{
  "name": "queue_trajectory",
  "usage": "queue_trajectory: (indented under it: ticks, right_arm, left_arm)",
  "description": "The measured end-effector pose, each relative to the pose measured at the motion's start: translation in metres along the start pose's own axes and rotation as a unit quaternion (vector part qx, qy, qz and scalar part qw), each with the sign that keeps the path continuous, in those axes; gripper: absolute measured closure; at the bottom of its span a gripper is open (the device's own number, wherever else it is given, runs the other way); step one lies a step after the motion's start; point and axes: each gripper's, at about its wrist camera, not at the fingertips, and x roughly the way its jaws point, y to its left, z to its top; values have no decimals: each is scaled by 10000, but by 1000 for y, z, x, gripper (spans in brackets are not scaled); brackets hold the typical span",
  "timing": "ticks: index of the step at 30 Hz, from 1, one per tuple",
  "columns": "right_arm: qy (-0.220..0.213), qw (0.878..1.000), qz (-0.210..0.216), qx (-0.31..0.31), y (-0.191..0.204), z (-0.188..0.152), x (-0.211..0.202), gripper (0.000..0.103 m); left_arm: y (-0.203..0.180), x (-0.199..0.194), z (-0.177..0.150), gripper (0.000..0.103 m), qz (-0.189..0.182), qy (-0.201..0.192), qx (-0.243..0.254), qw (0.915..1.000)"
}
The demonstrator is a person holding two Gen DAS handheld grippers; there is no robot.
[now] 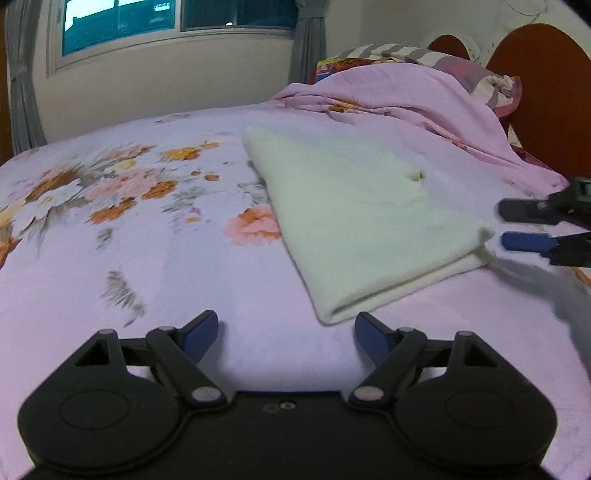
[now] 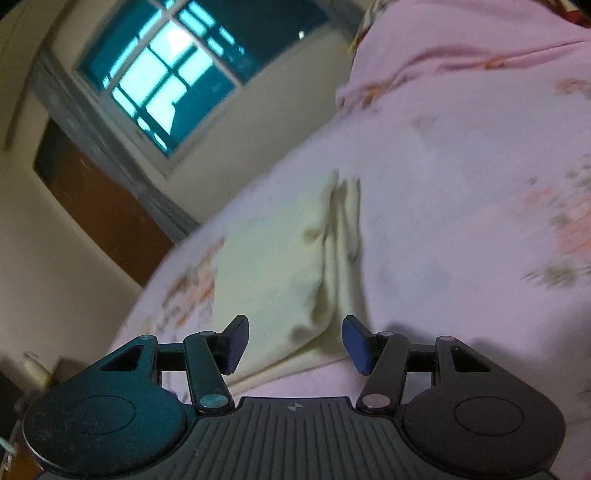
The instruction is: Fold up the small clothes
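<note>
A cream-white cloth (image 1: 362,206) lies folded in layers on the floral bedsheet (image 1: 122,229). My left gripper (image 1: 286,334) is open and empty, low over the sheet just short of the cloth's near folded corner. My right gripper (image 1: 508,225) shows at the right of the left wrist view, open, with its fingers just off the cloth's right corner. In the right wrist view the right gripper (image 2: 293,345) is open with the cloth's corner (image 2: 280,280) lying between and just beyond its fingers. That view is tilted and blurred.
A crumpled pink quilt (image 1: 406,99) and striped pillows (image 1: 461,70) lie at the head of the bed against a brown headboard (image 1: 543,92). A window (image 1: 177,22) with grey curtains is on the far wall. A brown door (image 2: 99,206) shows in the right wrist view.
</note>
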Motion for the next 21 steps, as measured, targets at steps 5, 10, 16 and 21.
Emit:
queue_trajectory:
  ticks: [5,10,16,21]
  right_arm:
    - [141,9996,-114,209,6,3,28,46]
    - [180,9990,-385,115,3,-1,30,97]
    - [-276,9964,-746,-307,0,17,0,97]
    - [-364,9951,-521,-753,15,55,34,63]
  left_arm:
    - [16,7,-4,21,-86,-60,-391,9992]
    - [18,7,-6,22,-156,104,-254,9995]
    - [57,-6,10,22,-322,-235,-491,9980]
    - [83,37,56,22,-187,-293,-1015,9942]
